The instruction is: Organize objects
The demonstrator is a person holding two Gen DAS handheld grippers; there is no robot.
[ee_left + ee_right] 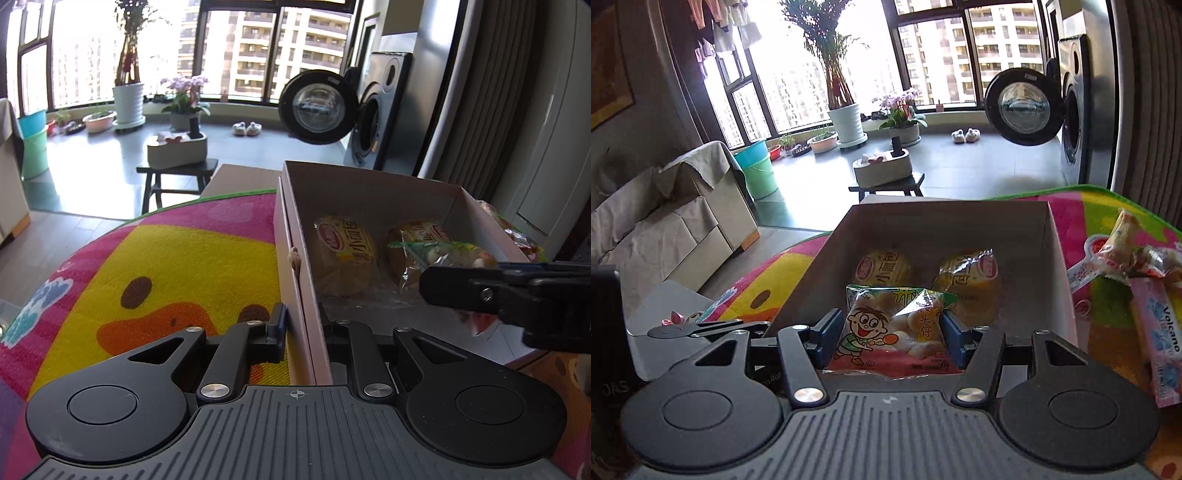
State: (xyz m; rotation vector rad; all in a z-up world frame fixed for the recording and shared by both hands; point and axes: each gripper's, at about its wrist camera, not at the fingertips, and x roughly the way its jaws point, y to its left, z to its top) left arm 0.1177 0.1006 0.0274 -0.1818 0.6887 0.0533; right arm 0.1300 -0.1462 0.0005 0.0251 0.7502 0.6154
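Roughly midway, by the look of it. Two bread packs (882,267) already lying side by side at the far end of the box (945,218), flat on its floor. Third item in hand: snack bag (886,332) pinched between the pads of the right gripper (888,338), held over the box's near end, not yet let go. Left gripper (301,332) clamped on the box's left wall, one finger outside, one inside, apparently steadying it on the mat (166,258).

Left to do, judging from the right wrist view: several wrapped snacks (1123,243) and a pink packet (1160,332) lying on the mat just right of the box, outside it. Plenty of bare floor inside the box for them. Next likely step: lowering and releasing the bag near the bread, then fetching the rest.
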